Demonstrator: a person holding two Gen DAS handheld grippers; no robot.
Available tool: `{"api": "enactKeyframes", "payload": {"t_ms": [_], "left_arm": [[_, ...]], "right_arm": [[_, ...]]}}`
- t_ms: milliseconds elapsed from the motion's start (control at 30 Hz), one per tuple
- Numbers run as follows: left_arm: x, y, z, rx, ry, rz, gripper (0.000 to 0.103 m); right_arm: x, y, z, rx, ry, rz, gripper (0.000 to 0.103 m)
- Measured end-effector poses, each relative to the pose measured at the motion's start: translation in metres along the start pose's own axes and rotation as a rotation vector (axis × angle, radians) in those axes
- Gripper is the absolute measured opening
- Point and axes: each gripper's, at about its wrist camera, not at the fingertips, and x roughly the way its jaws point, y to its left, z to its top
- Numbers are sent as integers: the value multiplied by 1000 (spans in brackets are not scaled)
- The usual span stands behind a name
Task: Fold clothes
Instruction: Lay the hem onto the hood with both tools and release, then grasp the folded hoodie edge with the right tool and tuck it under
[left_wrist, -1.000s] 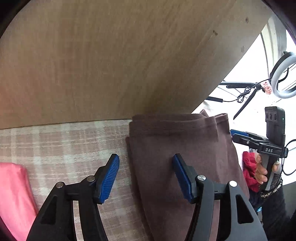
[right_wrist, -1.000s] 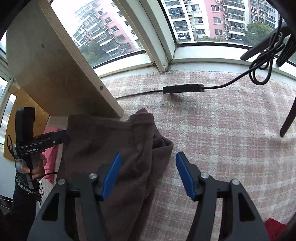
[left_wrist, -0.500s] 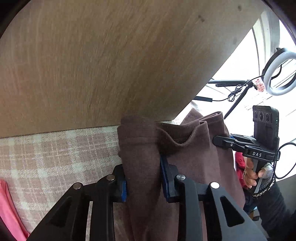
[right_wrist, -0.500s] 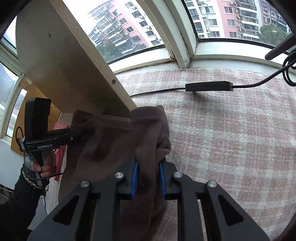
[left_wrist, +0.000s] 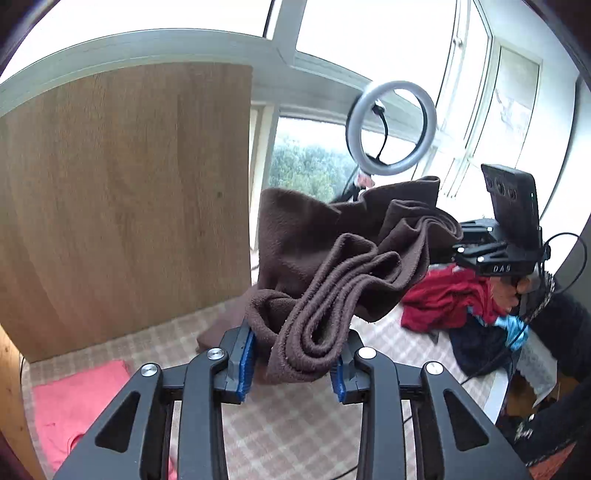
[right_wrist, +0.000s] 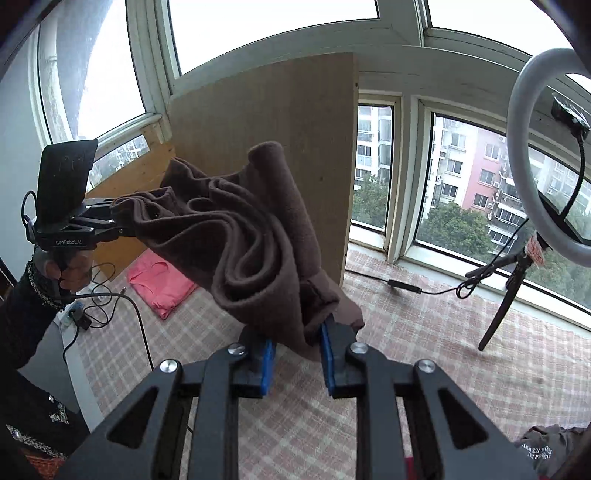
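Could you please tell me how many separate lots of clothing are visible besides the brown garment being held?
3: a pink garment on the checked cloth, a red-and-dark heap at its right edge, and a grey printed piece. More may be hidden.

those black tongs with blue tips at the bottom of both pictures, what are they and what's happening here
They are two hand-held grippers, one in each of a person's hands, each with a camera looking along its jaws. The left gripper and right gripper both pinch the same brown garment, lifted and bunched between them; the jaws are easing slightly. Each view also shows the other gripper. Below is a checked cloth surface with a folded pink garment; a red clothes pile lies to one side.
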Motion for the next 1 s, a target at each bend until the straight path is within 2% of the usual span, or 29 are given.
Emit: {"api": "enactKeyframes", "payload": {"t_ms": [33, 100, 167, 200, 233, 300, 400, 500, 600, 700, 800, 867, 1000], "left_arm": [[-5, -8, -34, 15, 72, 2, 32], [-10, -21, -100, -6, 215, -20, 32], [-9, -26, -142, -78, 309, -28, 30], [-11, -27, -159, -110, 337, -29, 28], [-16, -26, -168, -131, 327, -21, 28], [-14, -27, -165, -145, 284, 6, 28], [4, -42, -150, -79, 228, 13, 31], [39, -46, -143, -110, 248, -22, 35], [61, -34, -152, -159, 291, 29, 35], [69, -25, -166, -186, 318, 60, 35], [61, -19, -179, -179, 308, 75, 35], [58, -12, -181, -174, 297, 84, 35], [60, 1, -180, -150, 297, 78, 35]], "right_arm": [[-1, -7, -34, 47, 62, 3, 48], [-2, -14, -105, 126, 182, 4, 50], [-3, -16, -155, 208, 260, -8, 50], [-5, -17, -171, 259, 267, 5, 50], [-8, -18, -177, 312, 246, 34, 50], [-9, -14, -176, 340, 200, 72, 50], [5, 3, -160, 242, 189, 38, 50], [35, 5, -150, 232, 221, -4, 50], [60, -14, -148, 348, 252, -4, 50], [77, -16, -158, 405, 299, 11, 50], [75, 7, -160, 368, 271, 63, 50], [77, 34, -154, 284, 264, 94, 50], [99, 87, -133, 174, 296, 188, 50]]}}
